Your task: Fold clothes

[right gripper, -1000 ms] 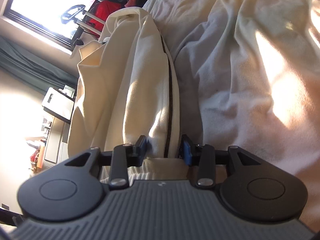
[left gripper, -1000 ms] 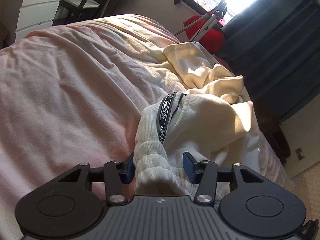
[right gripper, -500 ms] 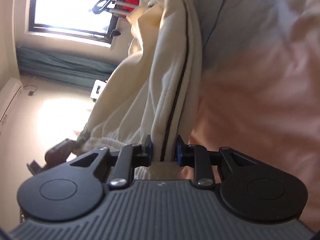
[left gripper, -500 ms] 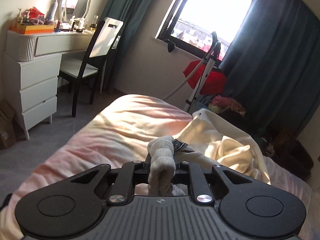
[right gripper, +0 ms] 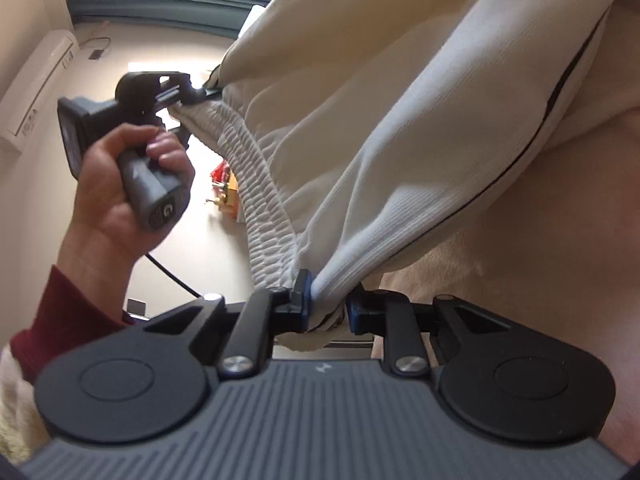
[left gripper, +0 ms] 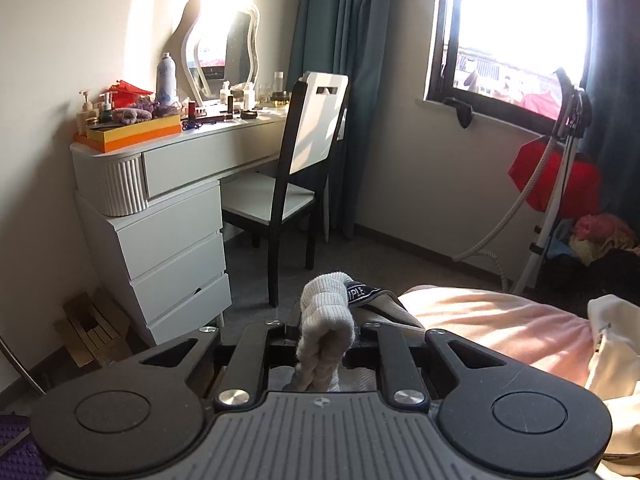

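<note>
Stretching trousers (right gripper: 400, 128) waistband between grippers

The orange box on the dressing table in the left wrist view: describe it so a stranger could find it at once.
Start at the white dressing table against the wall, left of the chair. On its left end, in front of the wavy mirror, lies the orange box. It is flat and wide, the only orange thing among upright bottles, with purple fuzzy items on top.
</note>
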A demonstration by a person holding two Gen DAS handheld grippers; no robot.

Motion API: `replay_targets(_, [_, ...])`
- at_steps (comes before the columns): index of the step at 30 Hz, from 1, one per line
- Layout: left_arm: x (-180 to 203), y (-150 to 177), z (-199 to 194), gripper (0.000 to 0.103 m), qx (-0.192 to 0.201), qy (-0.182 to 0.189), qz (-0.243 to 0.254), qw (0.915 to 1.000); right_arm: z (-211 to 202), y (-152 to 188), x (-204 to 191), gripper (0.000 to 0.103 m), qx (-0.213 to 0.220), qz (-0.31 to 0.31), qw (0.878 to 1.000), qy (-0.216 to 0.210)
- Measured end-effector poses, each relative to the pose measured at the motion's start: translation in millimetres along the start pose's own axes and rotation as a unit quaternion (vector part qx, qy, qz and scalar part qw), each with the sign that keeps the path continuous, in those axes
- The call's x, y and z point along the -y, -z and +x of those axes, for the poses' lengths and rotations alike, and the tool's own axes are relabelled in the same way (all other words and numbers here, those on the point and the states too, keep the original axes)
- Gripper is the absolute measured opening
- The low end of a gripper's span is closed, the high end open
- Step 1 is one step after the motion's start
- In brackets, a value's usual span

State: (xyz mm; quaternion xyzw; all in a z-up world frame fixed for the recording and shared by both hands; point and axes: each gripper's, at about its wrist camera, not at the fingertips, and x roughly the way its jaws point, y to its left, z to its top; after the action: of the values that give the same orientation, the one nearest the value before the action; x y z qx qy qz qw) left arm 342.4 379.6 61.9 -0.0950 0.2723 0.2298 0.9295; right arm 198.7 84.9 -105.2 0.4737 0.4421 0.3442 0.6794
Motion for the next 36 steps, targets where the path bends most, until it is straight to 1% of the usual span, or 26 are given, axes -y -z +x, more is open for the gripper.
replay_targets(2, [4,11,31,0.018,-0.016,-0.005,0.0,0.9999,12,-7,10,0.022,-0.012,0.007,1.0,0.013])
replay_targets(6, [6,33,62,0.02,-0.037,-0.026,0.002,0.999,11,-15,17,0.023,-0.031,0.002,0.999,0.013])
replay_targets(8, [5,36,57,0.023,-0.037,-0.027,0.003,0.9989,6,-17,15,0.024,-0.038,-0.002,0.999,0.011])
replay_targets(9, [4,37,54,0.027,-0.037,-0.027,0.003,0.999,3,-18,15,0.025,-0.042,-0.003,0.999,0.01])
replay_targets(11, [3,39,48,0.046,-0.036,-0.027,0.004,0.999,-5,-18,8,0.03,-0.044,-0.011,0.999,0.02])
replay_targets(12, [5,40,39,0.051,-0.034,-0.024,0.007,0.9991,-9,-17,4,0.036,-0.044,-0.016,0.999,0.028])
replay_targets(13, [9,40,28,0.063,-0.031,-0.022,0.011,0.9992,-14,-16,-1,0.049,-0.044,-0.021,0.998,0.034])
replay_targets(14, [13,39,16,0.073,-0.027,-0.019,0.016,0.9993,-22,-13,-5,0.057,-0.045,-0.026,0.998,0.038])
replay_targets(16, [22,38,-8,0.081,-0.02,-0.014,0.025,0.9994,-37,-7,-16,0.089,-0.043,-0.04,0.997,0.047])
replay_targets(18, [41,35,-44,0.086,-0.001,0.005,0.043,0.9991,-58,1,-32,0.092,-0.03,-0.071,0.995,0.058])
replay_targets(21, [70,31,-99,0.09,0.029,0.035,0.069,0.9966,-95,6,-61,0.091,-0.018,-0.123,0.989,0.076])
replay_targets(22, [79,30,-117,0.093,0.04,0.044,0.078,0.9952,-109,8,-72,0.091,-0.009,-0.144,0.986,0.086])
replay_targets(24, [95,35,-154,0.096,0.048,0.073,0.07,0.9937,-143,11,-91,0.092,0.014,-0.193,0.975,0.107])
replay_targets(26, [108,43,-186,0.098,0.049,0.106,0.064,0.9911,-190,10,-97,0.091,0.04,-0.249,0.959,0.126])
replay_targets(28, [121,51,-216,0.098,0.051,0.135,0.067,0.9873,-228,6,-109,0.091,0.071,-0.287,0.943,0.153])
replay_targets(31, [134,64,-261,0.1,0.071,0.16,0.078,0.9816,-275,6,-117,0.091,0.116,-0.334,0.917,0.187])
replay_targets(33, [139,73,-287,0.101,0.083,0.175,0.077,0.978,-291,12,-116,0.091,0.148,-0.365,0.895,0.21])
replay_targets(35, [140,86,-311,0.101,0.085,0.188,0.075,0.9756,-323,17,-119,0.091,0.182,-0.385,0.874,0.233])
replay_targets(36, [138,92,-321,0.101,0.089,0.196,0.071,0.974,-334,20,-117,0.091,0.193,-0.389,0.868,0.24])
